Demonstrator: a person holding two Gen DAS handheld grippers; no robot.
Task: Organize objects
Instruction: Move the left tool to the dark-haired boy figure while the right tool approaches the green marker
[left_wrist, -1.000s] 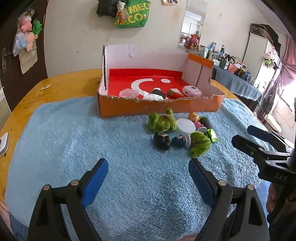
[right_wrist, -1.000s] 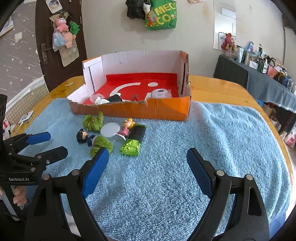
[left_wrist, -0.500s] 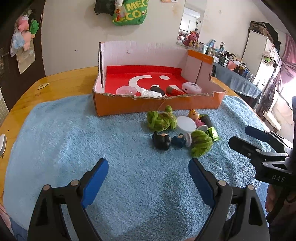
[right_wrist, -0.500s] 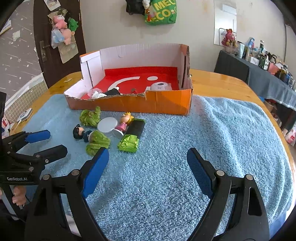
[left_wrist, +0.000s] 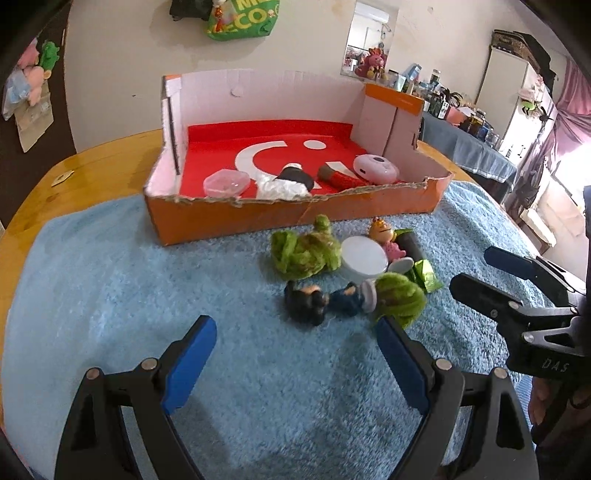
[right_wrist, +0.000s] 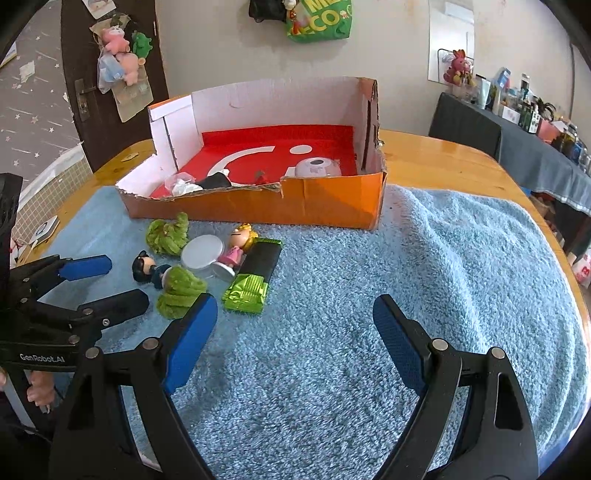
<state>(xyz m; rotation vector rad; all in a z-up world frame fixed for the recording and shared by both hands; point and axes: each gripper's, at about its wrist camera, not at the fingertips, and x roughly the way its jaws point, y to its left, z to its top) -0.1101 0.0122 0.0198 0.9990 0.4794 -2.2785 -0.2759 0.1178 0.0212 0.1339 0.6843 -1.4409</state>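
An orange cardboard box (left_wrist: 295, 218) (right_wrist: 332, 206) with a red floor stands on a blue towel (left_wrist: 129, 295) (right_wrist: 443, 277). It holds a pink round case (left_wrist: 375, 170), a clear pink lid (left_wrist: 225, 182) and a few small items. In front of it lie two green fuzzy toys (left_wrist: 303, 251) (right_wrist: 181, 288), a white lid (left_wrist: 364, 254) (right_wrist: 203, 251), a black-haired figure (left_wrist: 306, 301) (right_wrist: 147, 267), a blonde figure (right_wrist: 238, 245) and a green and black packet (right_wrist: 255, 275). My left gripper (left_wrist: 295, 354) (right_wrist: 107, 280) is open just short of the black-haired figure. My right gripper (right_wrist: 295, 332) (left_wrist: 491, 273) is open beside the packet.
The towel covers a round wooden table (left_wrist: 103, 162) (right_wrist: 443, 155). A dark cluttered side table (right_wrist: 517, 147) stands at the right. A door with hanging plush toys (right_wrist: 118, 66) is at the left. Open towel lies to the right of the objects.
Both grippers have moved forward toward the pile of toys and the box, which now look larger and nearer. Both stay open and empty.
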